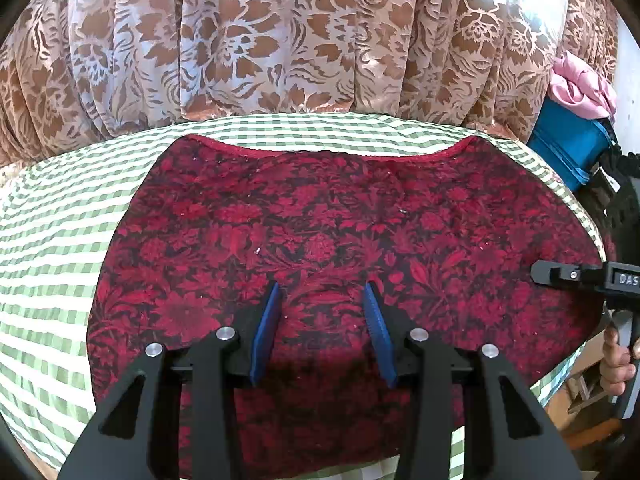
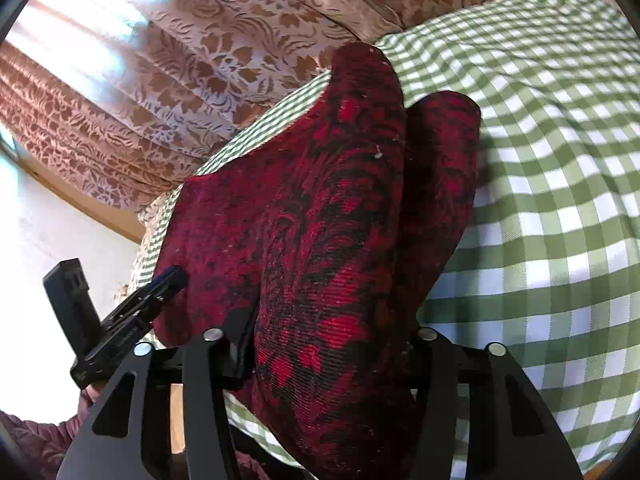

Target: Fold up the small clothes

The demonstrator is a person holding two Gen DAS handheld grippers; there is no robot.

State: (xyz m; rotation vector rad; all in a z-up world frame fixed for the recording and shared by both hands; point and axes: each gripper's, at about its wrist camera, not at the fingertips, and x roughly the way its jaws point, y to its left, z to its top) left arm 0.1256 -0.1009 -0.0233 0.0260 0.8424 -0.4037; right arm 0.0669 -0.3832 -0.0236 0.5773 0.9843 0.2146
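Letters "DAS" on right gripper point(image 1: 538, 271) body, rest cut off, its jaws buried in bunched red floral garment point(image 1: 320, 216), grip unclear, left gripper point(image 1: 324, 300) spread apart above it, checked tablecloth point(image 1: 52, 220) beneath

Bare checked tablecloth point(image 1: 48, 248) around red garment point(image 1: 320, 216); curtain point(image 1: 280, 40) behind.

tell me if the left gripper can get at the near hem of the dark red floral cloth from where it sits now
Probably yes. The left gripper hovers open over the dark red floral cloth, with nothing between them. The right gripper grips a fold off to the side.
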